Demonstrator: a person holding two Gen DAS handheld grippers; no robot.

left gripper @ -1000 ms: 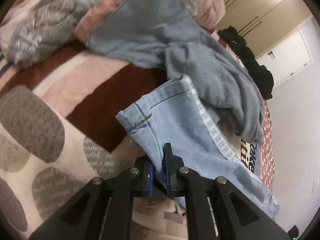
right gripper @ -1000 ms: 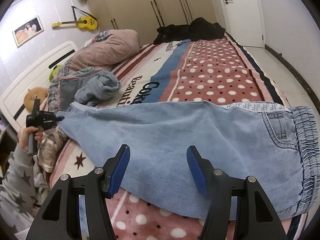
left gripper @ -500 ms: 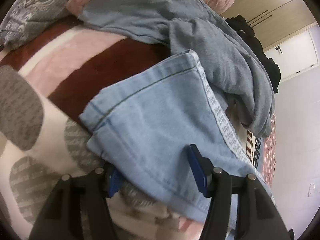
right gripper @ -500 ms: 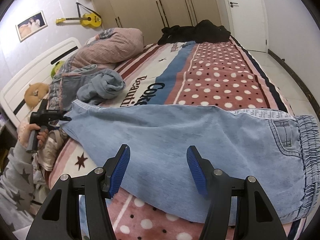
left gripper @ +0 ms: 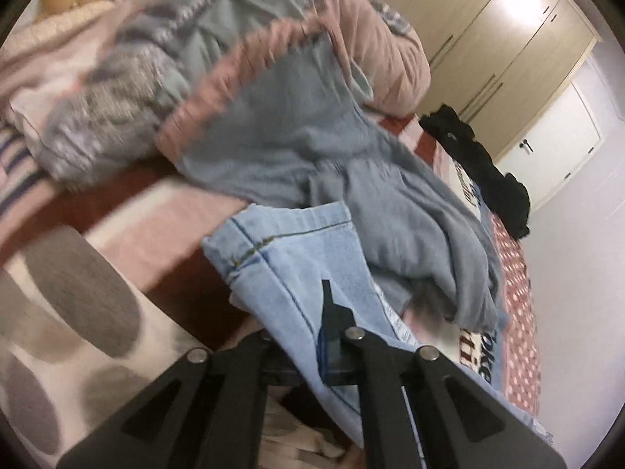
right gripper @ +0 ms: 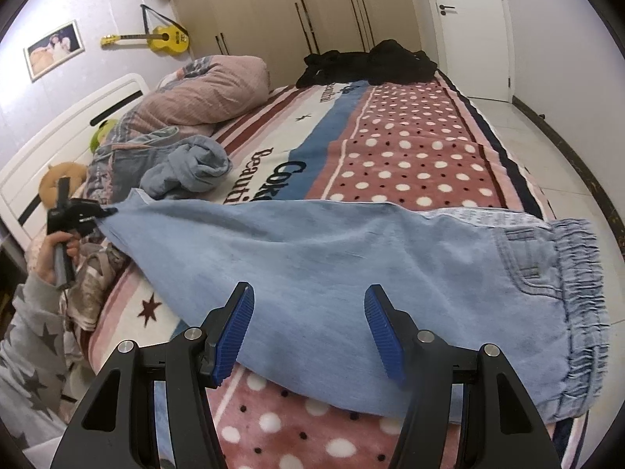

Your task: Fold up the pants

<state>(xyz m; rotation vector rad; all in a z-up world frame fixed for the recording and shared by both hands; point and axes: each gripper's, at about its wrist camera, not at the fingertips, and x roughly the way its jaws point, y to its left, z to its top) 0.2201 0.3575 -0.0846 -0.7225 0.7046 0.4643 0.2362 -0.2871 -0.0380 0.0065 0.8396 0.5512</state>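
Across the patterned bed blanket [right gripper: 410, 156] lie the light blue denim pants [right gripper: 351, 265], stretched lengthwise, elastic waistband [right gripper: 582, 305] at the right side of the right wrist view, leg hem at the left. Pants look doubled, one leg over the other; white lettered side stripe visible near the waistband. Left gripper [left gripper: 312, 312] is clenched on the hem end of the pants leg [left gripper: 297, 265], denim pinched between the black fingers [left gripper: 332, 308], hem corner raised a little off the blanket; same gripper seen from the right wrist view [right gripper: 105, 211], held by the person's left hand [right gripper: 58, 250] in a grey star-print sleeve. Right gripper [right gripper: 308, 332] is released, blue ribbed pads [right gripper: 234, 336] wide apart, hovering over the near edge of the pants around mid-leg, not touching fabric as far as visible. Just beyond the hem sits a crumpled grey-blue garment [left gripper: 390, 203], partly on a pink and grey striped quilt pile [left gripper: 195, 78]. Black clothing heap [right gripper: 371, 62] lies at the far end of the bed, well apart from the pants. Brown plush toy [right gripper: 62, 183] and green plush toy [right gripper: 103, 133] sit by the white headboard [right gripper: 78, 117]. Yellow guitar [right gripper: 156, 37] and framed photo [right gripper: 54, 49] hang on the wall; beige wardrobe doors [right gripper: 293, 11] and white door [right gripper: 468, 27] behind. Left wrist view is motion-blurred.
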